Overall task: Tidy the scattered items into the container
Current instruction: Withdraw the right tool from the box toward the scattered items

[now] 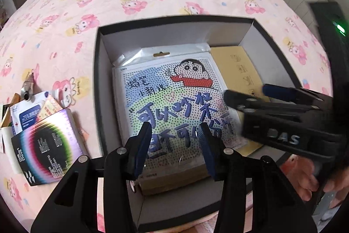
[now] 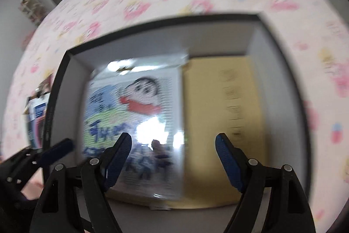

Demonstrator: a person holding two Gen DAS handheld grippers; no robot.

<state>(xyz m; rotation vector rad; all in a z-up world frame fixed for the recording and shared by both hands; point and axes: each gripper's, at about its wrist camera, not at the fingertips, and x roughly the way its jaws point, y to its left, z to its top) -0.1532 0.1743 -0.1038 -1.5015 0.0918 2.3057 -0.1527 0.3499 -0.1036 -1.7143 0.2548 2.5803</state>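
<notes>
Glossy cartoon-printed packet (image 1: 174, 102) flat in black-rimmed box (image 1: 99, 71), seemingly atop tan envelope (image 1: 237, 62); both claws (image 1: 175, 137) (image 2: 174, 145) agape, empty.

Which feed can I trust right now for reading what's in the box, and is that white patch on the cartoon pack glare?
Left wrist view: sharp, the cartoon pack print is readable, only the right gripper smears. Right wrist view: motion-blurred throughout; yes, the white patch is glare on the pack's plastic sleeve, and the yellow envelope print is illegible.
</notes>
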